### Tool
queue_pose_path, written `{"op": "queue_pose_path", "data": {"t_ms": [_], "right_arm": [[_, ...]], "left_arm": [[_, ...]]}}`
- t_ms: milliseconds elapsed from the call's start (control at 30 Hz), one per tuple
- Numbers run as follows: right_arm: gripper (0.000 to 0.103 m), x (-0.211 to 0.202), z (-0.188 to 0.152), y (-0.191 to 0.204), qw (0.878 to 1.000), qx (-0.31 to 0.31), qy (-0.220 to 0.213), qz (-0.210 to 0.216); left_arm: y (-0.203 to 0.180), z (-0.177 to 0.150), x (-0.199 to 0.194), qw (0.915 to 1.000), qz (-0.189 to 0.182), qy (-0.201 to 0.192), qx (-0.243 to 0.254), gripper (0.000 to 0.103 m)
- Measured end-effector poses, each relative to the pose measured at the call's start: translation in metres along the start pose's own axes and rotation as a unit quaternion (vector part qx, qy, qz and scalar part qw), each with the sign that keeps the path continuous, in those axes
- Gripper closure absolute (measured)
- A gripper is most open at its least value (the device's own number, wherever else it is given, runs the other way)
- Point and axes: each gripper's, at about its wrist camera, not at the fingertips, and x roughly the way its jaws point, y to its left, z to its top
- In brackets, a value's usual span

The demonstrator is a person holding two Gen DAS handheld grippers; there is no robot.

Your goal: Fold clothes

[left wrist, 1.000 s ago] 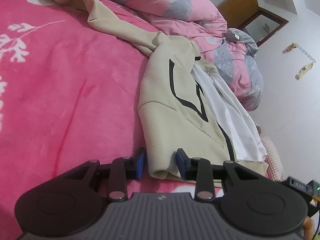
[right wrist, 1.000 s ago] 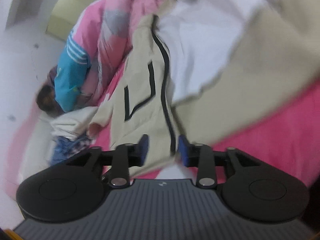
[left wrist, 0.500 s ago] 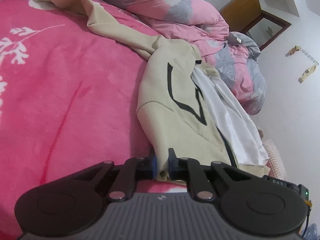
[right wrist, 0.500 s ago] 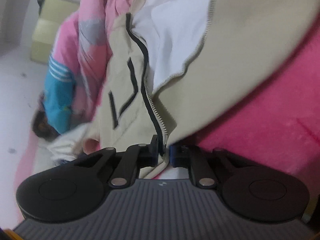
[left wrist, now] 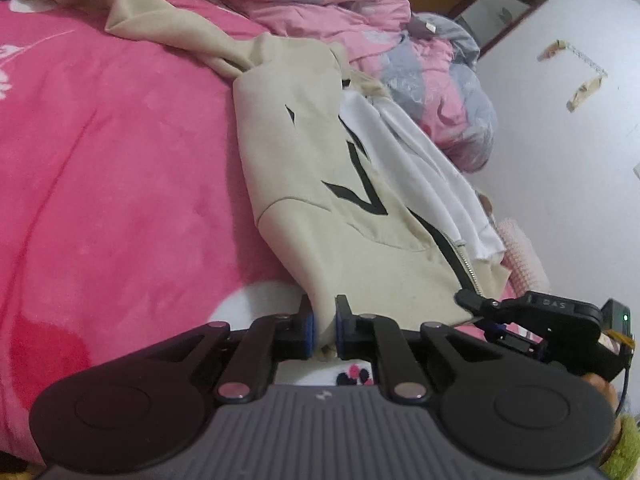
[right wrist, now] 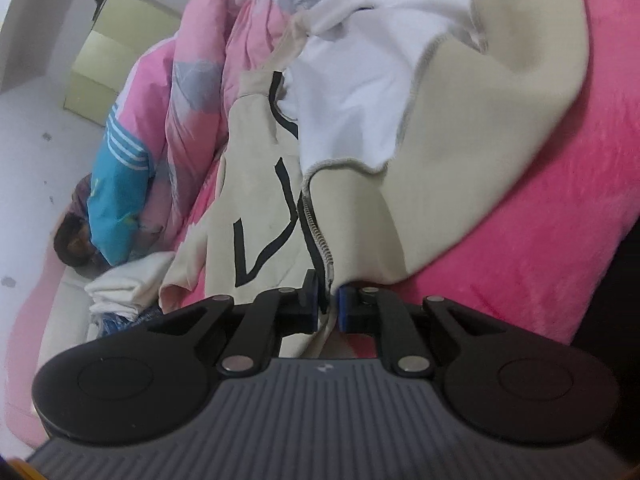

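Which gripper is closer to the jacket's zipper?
Right. The right gripper pinches the hem beside the zipper; the left gripper pinches the hem farther along.

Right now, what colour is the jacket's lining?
White lining inside the beige jacket; clearest in the right wrist view.

Bedroom, white walls, pink bed.

I see a pink fleece blanket over the bed, a pink/grey duvet bunched at the far side. Wooden-framed mirror leans on the white wall. From the right cam, a pale yellow cabinet stands in the corner. Light even, soft.
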Motion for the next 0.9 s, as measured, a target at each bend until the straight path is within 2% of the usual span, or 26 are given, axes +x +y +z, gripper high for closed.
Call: {"op": "queue_pose_path", "data": {"t_ms": [100,167,233,267,300,333,367,433,533,567,633,700,800,900], "right_arm": [[0.096,0.013,-0.002,-0.01,0.999,-0.005,0.012,-0.031],[0.096,0.02,-0.005,-0.018,0.999,-0.002,0.014,-0.037],[0.095,0.015,-0.005,-0.012,0.999,-0.024,0.016,-0.043],[0.094,0.013,-0.005,-0.01,0.998,-0.036,0.017,-0.046],[0.091,0.011,-0.006,-0.007,0.997,-0.047,0.018,-0.05],[0.086,0.007,-0.005,-0.003,0.996,-0.063,0.023,-0.057],[0.076,0.002,-0.002,0.003,0.994,-0.081,0.031,-0.068],[0.068,-0.015,0.002,0.019,0.985,-0.135,0.039,-0.1],[0.068,-0.036,0.007,0.048,0.967,-0.217,0.042,-0.127],[0.068,-0.042,0.009,0.06,0.96,-0.247,0.039,-0.129],[0.068,-0.037,0.012,0.095,0.946,-0.307,0.022,-0.103],[0.068,-0.022,0.01,0.141,0.924,-0.378,0.009,-0.059],[0.068,0.039,0.007,0.2,0.878,-0.479,0.026,0.008],[0.068,0.112,-0.005,0.253,0.82,-0.566,0.063,0.053]], "left_arm": [[0.006,-0.006,0.011,0.9998,0.012,0.012,0.004,0.092],[0.001,-0.008,0.008,0.9994,0.014,0.008,0.031,0.089],[0.0,-0.008,0.001,0.9991,0.002,0.001,0.042,0.081],[0.003,-0.007,-0.005,0.9991,-0.007,-0.003,0.041,0.073],[0.007,-0.007,-0.012,0.999,-0.016,-0.006,0.04,0.064],[0.012,-0.006,-0.021,0.9988,-0.016,-0.019,0.041,0.061],[0.017,-0.006,-0.031,0.9984,-0.016,-0.032,0.042,0.056],[0.026,-0.003,-0.049,0.9973,-0.011,-0.058,0.042,0.055],[0.036,0.006,-0.068,0.9946,0.0,-0.097,0.037,0.055],[0.036,0.011,-0.068,0.9932,0.004,-0.109,0.041,0.055],[0.028,0.018,-0.054,0.9904,0.007,-0.119,0.071,0.055],[0.02,0.026,-0.04,0.9866,0.009,-0.129,0.1,0.057],[0.009,0.024,-0.007,0.9821,-0.001,-0.129,0.137,0.064],[0.008,0.015,0.019,0.9811,-0.001,-0.114,0.156,0.065]]}}
